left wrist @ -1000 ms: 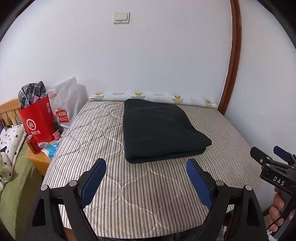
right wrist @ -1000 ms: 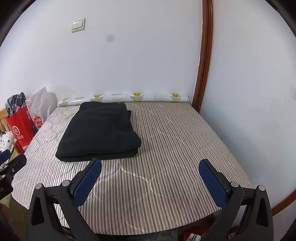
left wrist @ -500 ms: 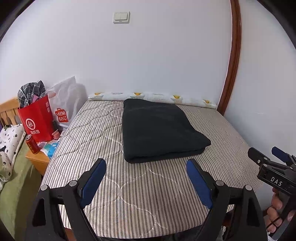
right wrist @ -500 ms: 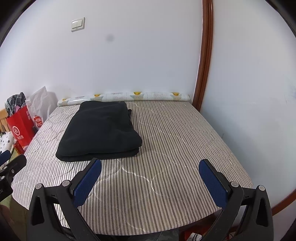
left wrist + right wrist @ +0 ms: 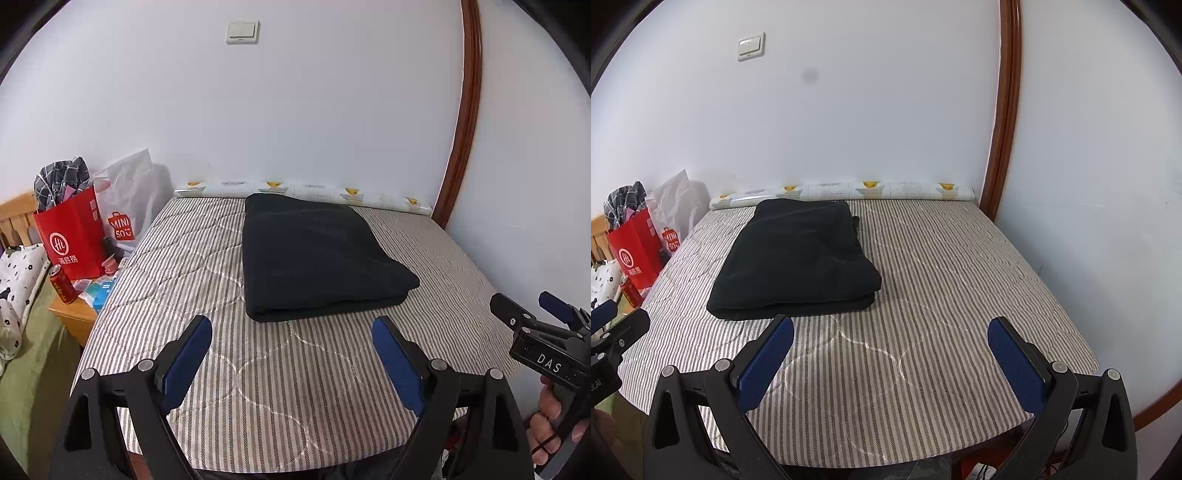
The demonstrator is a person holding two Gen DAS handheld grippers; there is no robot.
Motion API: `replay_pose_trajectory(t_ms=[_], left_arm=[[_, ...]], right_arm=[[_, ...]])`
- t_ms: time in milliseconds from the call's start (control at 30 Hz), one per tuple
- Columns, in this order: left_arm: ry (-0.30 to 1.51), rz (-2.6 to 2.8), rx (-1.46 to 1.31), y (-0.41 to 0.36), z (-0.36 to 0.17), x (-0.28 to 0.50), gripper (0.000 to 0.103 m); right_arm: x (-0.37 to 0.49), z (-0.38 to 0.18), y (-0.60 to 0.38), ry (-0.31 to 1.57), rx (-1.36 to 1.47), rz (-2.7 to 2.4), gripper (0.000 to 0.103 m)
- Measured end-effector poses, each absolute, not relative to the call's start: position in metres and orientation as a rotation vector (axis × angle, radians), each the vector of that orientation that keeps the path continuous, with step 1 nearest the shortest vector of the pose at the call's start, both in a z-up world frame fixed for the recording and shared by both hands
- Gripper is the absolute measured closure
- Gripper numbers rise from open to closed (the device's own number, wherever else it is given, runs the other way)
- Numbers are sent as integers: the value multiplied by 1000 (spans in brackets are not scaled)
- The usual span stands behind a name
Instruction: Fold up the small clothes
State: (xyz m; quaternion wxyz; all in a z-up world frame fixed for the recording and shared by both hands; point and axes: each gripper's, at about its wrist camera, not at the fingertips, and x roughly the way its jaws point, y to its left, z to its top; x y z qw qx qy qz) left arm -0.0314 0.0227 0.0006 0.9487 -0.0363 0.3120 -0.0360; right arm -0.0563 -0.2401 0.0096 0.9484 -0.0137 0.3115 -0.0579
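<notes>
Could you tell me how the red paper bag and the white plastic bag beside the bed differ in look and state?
The red paper bag is stiff and stands square; the white plastic bag is soft and crumpled. The red bag is stuffed, with checked cloth poking out of its top; what the white bag holds cannot be seen. The red bag bears a white round logo, the white bag a red one. Both stand by the wall at the left of the striped mattress.
</notes>
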Motion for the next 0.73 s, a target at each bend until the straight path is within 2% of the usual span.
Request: replay_pose_trajectory(t_ms=[733], left_arm=[[637,-78,-90,29,-2,-28,13]], right_arm=[[-56,12,-242,630,-22,-113,0]])
